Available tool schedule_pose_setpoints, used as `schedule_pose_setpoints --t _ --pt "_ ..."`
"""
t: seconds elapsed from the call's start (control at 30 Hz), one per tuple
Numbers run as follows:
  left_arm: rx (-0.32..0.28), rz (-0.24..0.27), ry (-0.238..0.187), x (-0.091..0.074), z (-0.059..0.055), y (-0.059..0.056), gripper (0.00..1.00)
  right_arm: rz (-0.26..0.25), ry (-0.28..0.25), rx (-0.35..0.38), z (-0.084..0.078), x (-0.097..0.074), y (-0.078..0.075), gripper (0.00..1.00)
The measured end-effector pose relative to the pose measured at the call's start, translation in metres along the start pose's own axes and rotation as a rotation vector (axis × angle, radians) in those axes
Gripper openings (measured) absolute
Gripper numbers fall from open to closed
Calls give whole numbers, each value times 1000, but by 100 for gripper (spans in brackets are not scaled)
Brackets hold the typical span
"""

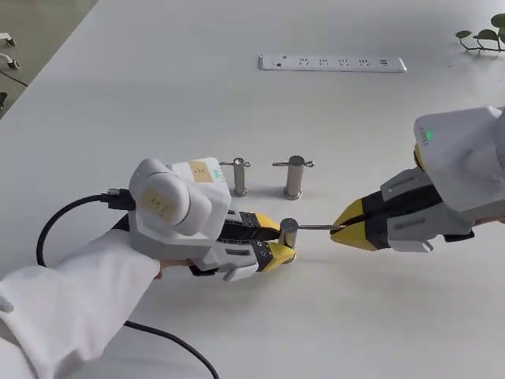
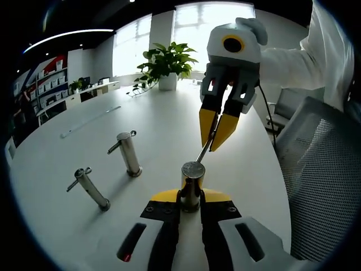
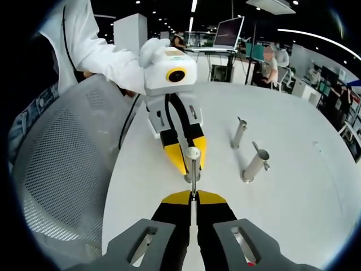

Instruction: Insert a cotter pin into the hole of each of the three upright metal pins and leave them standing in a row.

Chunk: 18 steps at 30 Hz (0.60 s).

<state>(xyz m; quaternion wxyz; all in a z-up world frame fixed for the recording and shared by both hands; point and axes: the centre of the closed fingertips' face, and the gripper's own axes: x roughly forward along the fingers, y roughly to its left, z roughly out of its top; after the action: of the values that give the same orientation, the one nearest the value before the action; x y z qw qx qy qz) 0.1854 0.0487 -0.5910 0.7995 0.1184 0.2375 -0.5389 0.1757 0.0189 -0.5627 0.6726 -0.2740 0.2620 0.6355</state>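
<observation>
Centrally, stubby silvery metal pin (image 1: pixel 289 231), flat-topped, thin cotter pin (image 1: pixel 318 227) alongside.

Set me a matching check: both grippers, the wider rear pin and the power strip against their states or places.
1 left gripper
2 right gripper
3 wider rear metal pin
4 power strip

A shut on the loose cotter pin
B lies beyond the pins
C shut on the nearest metal pin
D already pinned through its top

Pairs: 1-C, 2-A, 3-D, 4-B
</observation>
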Motion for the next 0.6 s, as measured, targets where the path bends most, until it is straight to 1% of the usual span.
schedule_pose_setpoints --t 0.3,0.43,0.6 --pt "4 -7 4 0 1 -1 11 12 22 -25 1 4 -2 0" --pt "-3 -4 -2 -1 1 -1 11 13 29 -36 1 5 -4 0" --pt "-9 0 -5 -2 0 -1 11 20 40 -46 2 10 -2 0"
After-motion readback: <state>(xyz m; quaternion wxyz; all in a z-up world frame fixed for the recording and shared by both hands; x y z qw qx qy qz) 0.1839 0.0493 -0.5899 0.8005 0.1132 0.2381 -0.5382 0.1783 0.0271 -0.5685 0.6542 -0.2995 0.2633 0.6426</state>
